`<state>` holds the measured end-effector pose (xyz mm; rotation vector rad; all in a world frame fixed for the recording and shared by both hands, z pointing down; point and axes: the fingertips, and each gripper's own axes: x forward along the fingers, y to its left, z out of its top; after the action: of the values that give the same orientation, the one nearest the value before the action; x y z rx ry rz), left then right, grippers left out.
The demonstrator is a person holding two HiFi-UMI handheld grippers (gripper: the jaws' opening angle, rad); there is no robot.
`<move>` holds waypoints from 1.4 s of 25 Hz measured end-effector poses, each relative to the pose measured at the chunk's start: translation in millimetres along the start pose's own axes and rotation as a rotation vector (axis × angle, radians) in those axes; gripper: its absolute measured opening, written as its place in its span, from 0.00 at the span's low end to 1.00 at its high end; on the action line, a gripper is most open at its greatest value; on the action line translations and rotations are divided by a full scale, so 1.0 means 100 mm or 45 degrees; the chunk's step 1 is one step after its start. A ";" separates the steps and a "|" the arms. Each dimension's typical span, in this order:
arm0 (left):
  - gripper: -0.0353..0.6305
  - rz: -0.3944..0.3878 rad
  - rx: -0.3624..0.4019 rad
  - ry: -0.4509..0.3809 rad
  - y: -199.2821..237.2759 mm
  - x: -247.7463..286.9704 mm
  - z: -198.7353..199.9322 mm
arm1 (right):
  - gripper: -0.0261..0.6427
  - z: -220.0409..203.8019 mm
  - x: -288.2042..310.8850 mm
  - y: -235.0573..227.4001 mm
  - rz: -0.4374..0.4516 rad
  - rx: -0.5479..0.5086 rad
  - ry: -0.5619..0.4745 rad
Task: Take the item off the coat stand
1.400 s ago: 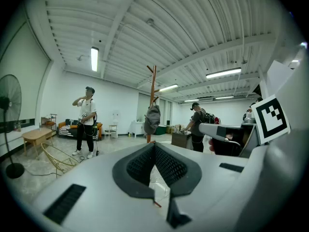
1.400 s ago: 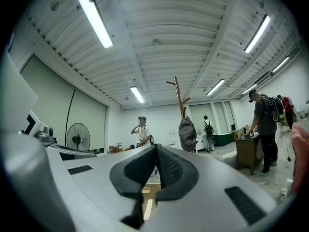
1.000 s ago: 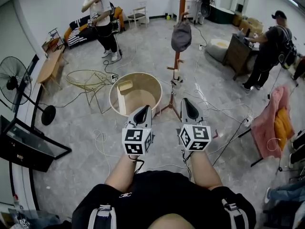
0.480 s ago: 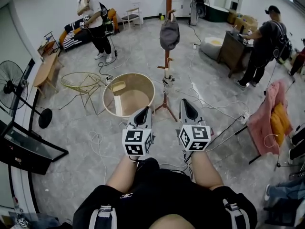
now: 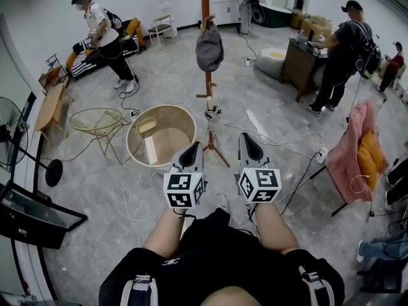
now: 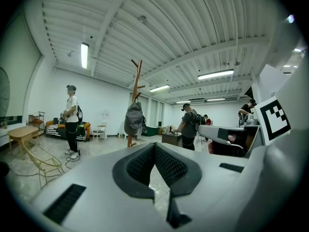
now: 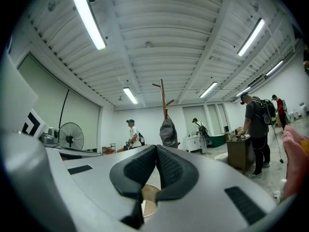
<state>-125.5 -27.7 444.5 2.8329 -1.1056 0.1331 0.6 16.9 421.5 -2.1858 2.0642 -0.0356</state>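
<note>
bare floor (image 5: 172,75) — coat stand (image 5: 206,56) apart

Bag (image 5: 209,51) hangs on the coat stand (image 5: 208,85), round tub (image 5: 160,108) just left of its base, wire table (image 5: 94,113) further left.

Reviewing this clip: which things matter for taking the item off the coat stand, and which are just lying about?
Job:
- coat stand
- grey item hanging on it
- left tool and right tool, both shut and empty, short of the stand

Lying about:
- wooden tub
- fan
- pink cloth
- dresser
</note>
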 end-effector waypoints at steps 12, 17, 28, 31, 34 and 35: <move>0.08 -0.009 -0.007 -0.005 0.28 1.40 0.08 | 0.06 -0.06 1.18 -0.70 0.022 0.005 -0.009; 0.08 0.015 -0.014 -0.011 0.58 2.01 0.25 | 0.06 0.04 1.87 -0.90 0.059 -0.004 -0.019; 0.08 0.097 -0.035 -0.062 1.40 3.59 0.60 | 0.06 0.24 3.60 -1.35 0.171 -0.029 -0.078; 0.08 0.125 -0.034 -0.058 1.53 3.88 0.67 | 0.06 0.29 3.93 -1.49 0.192 -0.015 -0.090; 0.08 0.164 -0.034 -0.036 1.55 4.03 0.70 | 0.10 0.41 4.12 -1.56 0.265 0.000 -0.112; 0.08 0.180 -0.035 -0.029 1.55 4.07 0.72 | 0.19 0.47 4.17 -1.57 0.304 0.007 -0.123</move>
<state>70.8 -422.7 429.8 2.7379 -1.3015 0.0954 187.3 -386.0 361.5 -1.8825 2.2497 0.0867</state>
